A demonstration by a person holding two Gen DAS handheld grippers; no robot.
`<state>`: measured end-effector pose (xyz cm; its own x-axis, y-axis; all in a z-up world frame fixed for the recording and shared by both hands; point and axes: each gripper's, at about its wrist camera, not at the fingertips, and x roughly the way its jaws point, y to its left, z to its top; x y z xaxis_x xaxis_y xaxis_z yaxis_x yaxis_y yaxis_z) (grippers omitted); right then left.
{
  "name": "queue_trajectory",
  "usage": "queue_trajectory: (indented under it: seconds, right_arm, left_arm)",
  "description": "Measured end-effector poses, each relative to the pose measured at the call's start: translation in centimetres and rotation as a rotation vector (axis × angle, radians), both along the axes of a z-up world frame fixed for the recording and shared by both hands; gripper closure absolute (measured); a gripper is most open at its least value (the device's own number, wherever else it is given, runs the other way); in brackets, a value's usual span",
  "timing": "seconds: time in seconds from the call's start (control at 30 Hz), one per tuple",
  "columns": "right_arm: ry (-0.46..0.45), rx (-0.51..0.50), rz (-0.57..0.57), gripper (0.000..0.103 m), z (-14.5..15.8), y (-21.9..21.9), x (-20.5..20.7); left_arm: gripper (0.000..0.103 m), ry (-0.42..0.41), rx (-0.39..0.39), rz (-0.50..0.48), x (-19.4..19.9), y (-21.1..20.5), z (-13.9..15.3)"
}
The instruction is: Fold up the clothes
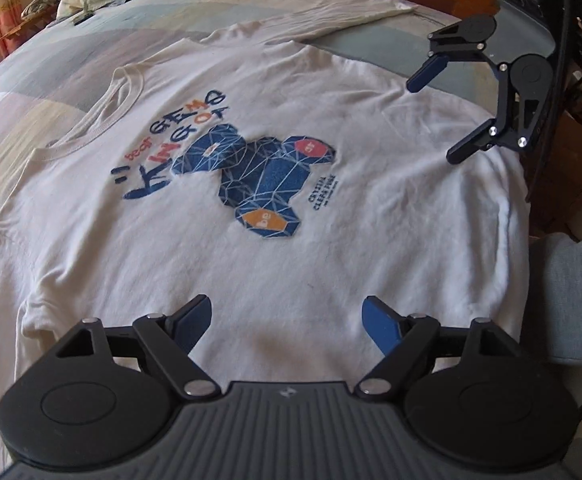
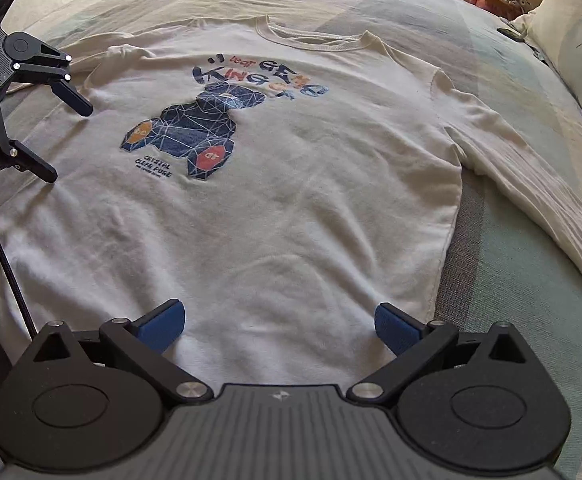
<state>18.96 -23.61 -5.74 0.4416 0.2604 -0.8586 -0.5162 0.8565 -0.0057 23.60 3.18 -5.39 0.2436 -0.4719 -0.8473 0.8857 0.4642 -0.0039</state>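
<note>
The white shirt (image 2: 275, 200) lies flat and print-up on the bed (image 2: 511, 280), sleeves out, no fold made yet. Left gripper (image 1: 287, 326) and right gripper (image 2: 279, 324) hover near its hem, fingers spread, holding nothing.

The white shirt (image 2: 291, 208) is soft matt knit cloth, lightly creased, with a ribbed collar and a flat, slightly cracked blue printed bear (image 2: 195, 128). Under it the bedspread (image 2: 511, 280) is a smooth matt woven fabric in pale patches. The left gripper (image 1: 287, 320) is matt black plastic with small shiny metal pins (its pads look like grainy blue rubber), and a ridged grey body. The right gripper (image 2: 279, 320) has the same finish. The pillow (image 2: 579, 52) is smooth printed cloth.
</note>
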Motion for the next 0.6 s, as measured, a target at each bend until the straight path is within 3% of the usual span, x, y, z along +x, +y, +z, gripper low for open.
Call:
queue_trajectory:
  seconds: [0.1,0.17,0.3,0.47,0.6]
  right_arm:
    - [-0.002,0.005,0.101,0.000,-0.2,2.0,-1.7]
    - [0.038,-0.010,0.141,0.000,-1.2,3.1,-2.4]
    - [-0.044,0.015,0.162,0.000,-1.8,1.8,-5.2]
    - [-0.019,0.035,0.204,0.000,-1.4,-0.8,-6.2]
    - [0.006,0.049,0.238,0.000,-1.5,-1.5,-6.1]
  left_arm:
    - [0.021,0.003,-0.034,-0.095,-1.5,-2.0,-0.4]
    - [0.021,0.019,-0.028,-0.105,-2.5,-2.5,-1.1]
    - [0.017,0.000,0.029,-0.077,-5.4,-1.0,-2.1]
    - [0.017,0.093,0.115,0.045,-5.7,0.8,-1.4]
    - [0.017,0.050,0.120,0.043,-6.3,-0.3,-0.6]
